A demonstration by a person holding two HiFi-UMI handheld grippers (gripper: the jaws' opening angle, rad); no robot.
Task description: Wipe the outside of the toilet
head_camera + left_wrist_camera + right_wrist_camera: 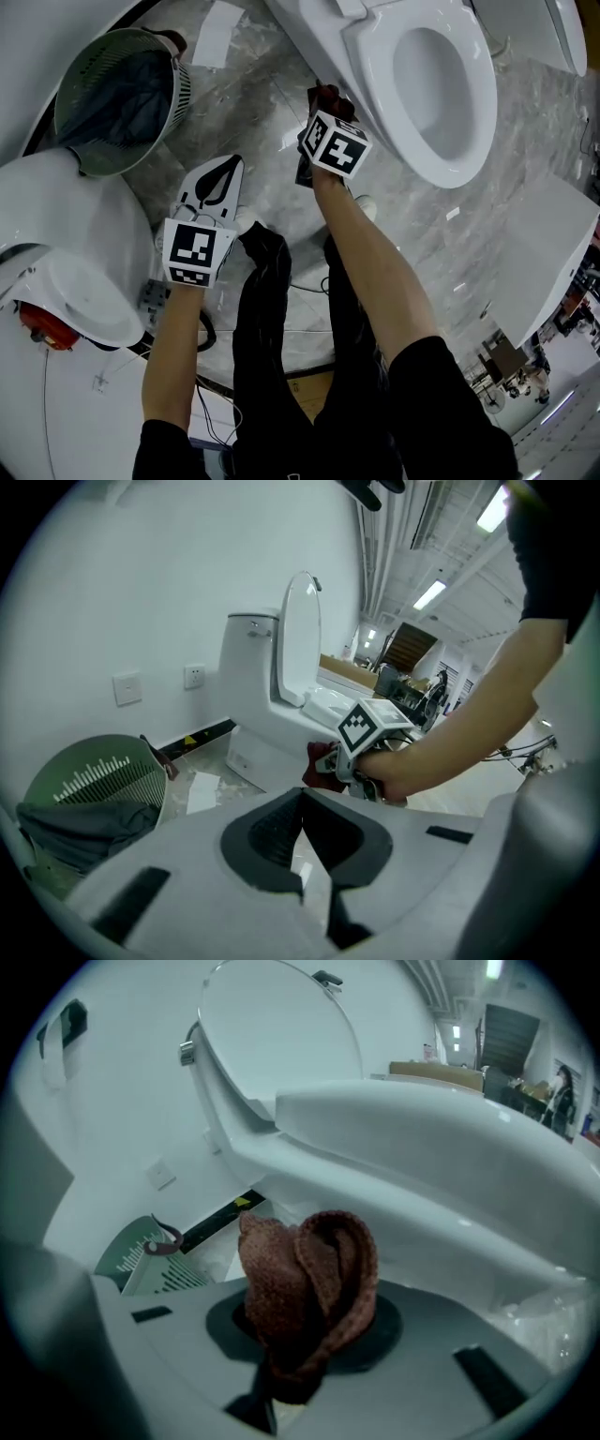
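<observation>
A white toilet [441, 94] with its lid up stands at the upper right of the head view, and also shows in the left gripper view [272, 696]. My right gripper [323, 108] is shut on a dark red cloth [328, 96], which is held against the left outer side of the bowl, below the seat rim. In the right gripper view the bunched cloth [305, 1288] sticks up between the jaws, with the bowl's underside [422, 1166] just beyond it. My left gripper [230, 161] hangs over the floor, left of the toilet. It is shut and holds nothing [302, 841].
A green mesh bin [122, 98] with a dark liner stands at the upper left. Another white toilet [75, 262] is at the left, a white fixture [539, 253] at the right. A paper sheet [217, 33] and cables [211, 328] lie on the marble floor.
</observation>
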